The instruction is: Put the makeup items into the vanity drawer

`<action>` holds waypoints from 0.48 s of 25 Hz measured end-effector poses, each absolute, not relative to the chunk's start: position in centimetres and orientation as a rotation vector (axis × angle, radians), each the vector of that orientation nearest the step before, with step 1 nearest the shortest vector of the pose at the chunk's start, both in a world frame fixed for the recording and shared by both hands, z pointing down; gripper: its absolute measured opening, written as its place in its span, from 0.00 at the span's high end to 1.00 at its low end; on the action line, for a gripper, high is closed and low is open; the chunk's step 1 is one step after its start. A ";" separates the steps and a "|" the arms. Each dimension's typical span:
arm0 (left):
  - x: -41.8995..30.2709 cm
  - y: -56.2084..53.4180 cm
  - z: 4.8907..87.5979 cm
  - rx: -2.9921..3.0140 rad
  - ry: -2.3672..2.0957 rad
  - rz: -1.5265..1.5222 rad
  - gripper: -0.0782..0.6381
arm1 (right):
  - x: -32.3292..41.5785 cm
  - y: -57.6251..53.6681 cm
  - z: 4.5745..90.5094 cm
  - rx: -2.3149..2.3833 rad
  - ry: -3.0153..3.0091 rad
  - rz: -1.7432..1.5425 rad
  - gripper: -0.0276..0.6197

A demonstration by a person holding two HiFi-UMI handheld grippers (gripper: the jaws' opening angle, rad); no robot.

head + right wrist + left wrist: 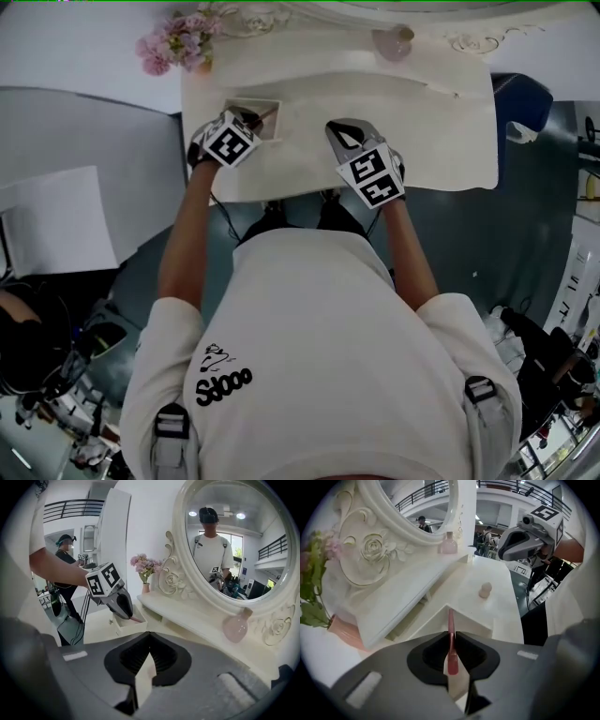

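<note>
The white vanity's small drawer (pixel 265 125) is pulled open at the table's left. My left gripper (pixel 251 120) hangs just over it, shut on a thin pink makeup stick (pixel 451 641) that points down into the drawer (pixel 440 618). The right gripper view shows that left gripper (pixel 125 612) with the stick's pink end (pixel 137 619) inside the drawer (pixel 127 626). My right gripper (pixel 343 129) is over the middle of the tabletop, jaws shut with nothing between them (pixel 149 634). A small beige rounded item (pixel 485 590) lies on the tabletop beyond the drawer.
A round pink bottle (pixel 236 626) stands on the vanity's raised shelf (pixel 441 89) below the oval mirror (pixel 234 541). Pink flowers in a vase (pixel 176 43) sit at the back left corner. Cables and equipment lie on the floor around the person.
</note>
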State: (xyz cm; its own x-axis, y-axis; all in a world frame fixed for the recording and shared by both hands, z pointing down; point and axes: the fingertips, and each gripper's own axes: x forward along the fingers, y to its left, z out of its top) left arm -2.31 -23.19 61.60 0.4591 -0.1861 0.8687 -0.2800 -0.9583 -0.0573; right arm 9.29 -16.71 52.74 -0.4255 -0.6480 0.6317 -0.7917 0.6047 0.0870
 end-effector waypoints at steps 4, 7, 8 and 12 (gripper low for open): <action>-2.3 -22.4 64.3 2.512 -0.221 1.607 0.80 | 9.4 -16.6 52.4 1.219 -2.143 0.327 0.95; -2.4 -23.0 64.6 2.495 -0.206 1.665 0.80 | 9.4 -16.5 52.2 1.268 -2.109 0.350 0.95; -2.5 -23.3 64.7 2.489 -0.208 1.679 0.80 | 9.4 -16.5 52.3 1.283 -2.099 0.358 0.95; -2.8 -23.5 65.3 2.438 -0.176 1.745 0.79 | 9.4 -16.3 52.4 1.346 -2.065 0.378 0.95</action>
